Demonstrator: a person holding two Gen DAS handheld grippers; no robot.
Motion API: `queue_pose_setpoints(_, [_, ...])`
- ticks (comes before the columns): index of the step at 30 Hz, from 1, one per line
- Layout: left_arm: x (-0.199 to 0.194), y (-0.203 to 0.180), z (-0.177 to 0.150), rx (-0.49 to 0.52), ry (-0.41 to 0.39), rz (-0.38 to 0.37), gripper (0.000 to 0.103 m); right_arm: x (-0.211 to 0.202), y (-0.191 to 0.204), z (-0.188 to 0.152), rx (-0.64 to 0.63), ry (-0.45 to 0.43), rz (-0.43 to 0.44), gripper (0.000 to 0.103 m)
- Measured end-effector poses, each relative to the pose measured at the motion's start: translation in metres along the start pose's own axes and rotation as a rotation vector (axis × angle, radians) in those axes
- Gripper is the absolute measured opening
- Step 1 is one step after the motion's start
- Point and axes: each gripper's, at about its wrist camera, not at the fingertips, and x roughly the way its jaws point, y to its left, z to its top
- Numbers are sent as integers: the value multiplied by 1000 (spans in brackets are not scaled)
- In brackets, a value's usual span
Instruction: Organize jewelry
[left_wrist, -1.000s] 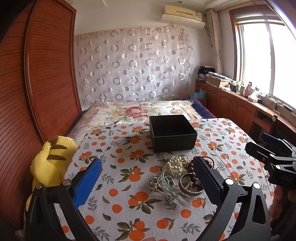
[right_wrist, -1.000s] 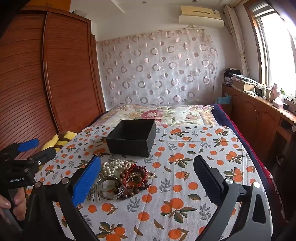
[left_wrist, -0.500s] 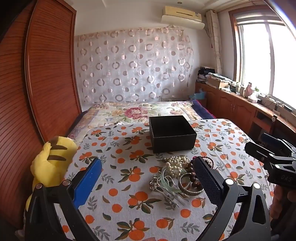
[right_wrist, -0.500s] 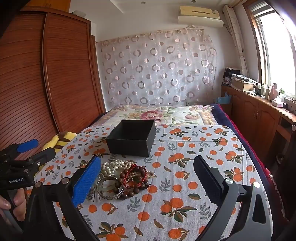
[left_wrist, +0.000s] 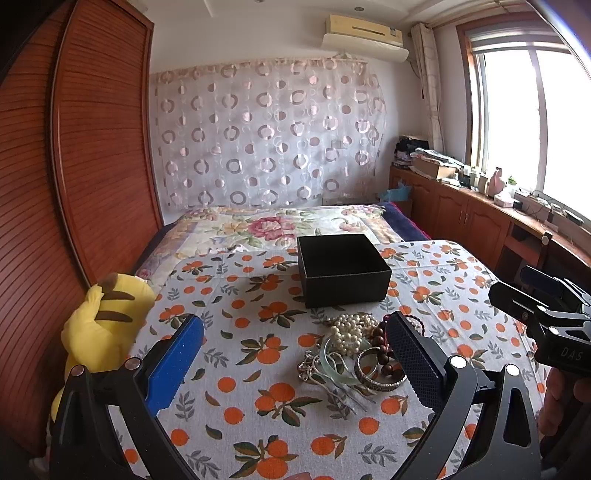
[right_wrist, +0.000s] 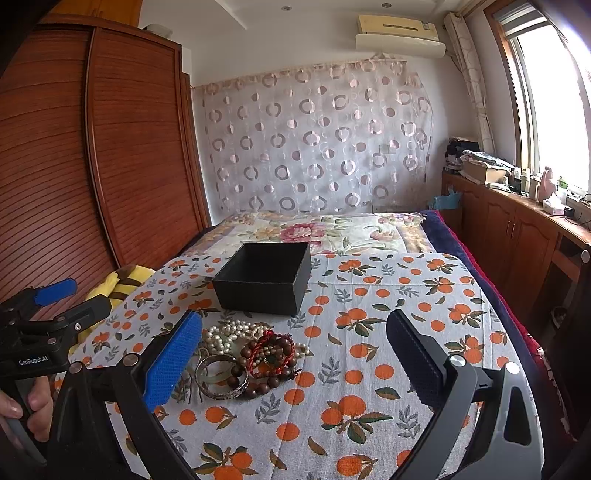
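Both grippers, left gripper (left_wrist: 293, 347) and right gripper (right_wrist: 293, 345), spread, empty. Jewelry pile (left_wrist: 356, 350) lies near the upward-opening black box (left_wrist: 343, 269); hairpin (left_wrist: 345, 391) points near-right.

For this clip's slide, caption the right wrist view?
Open right gripper hovers over jewelry pile before an empty black box.

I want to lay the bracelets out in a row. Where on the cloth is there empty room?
Right of the jewelry pile, the orange-print cloth lies bare out to its right edge, beside the black box. Another bare strip runs left of the pile toward the yellow plush, between the open left gripper fingers. Crowded: the heap just in front of the box.
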Motion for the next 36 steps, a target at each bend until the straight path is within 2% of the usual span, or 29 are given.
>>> queue_pose_setpoints(36, [-1, 1, -1, -1, -8, 1, 96, -2, 1, 1, 0, -8, 0, 101])
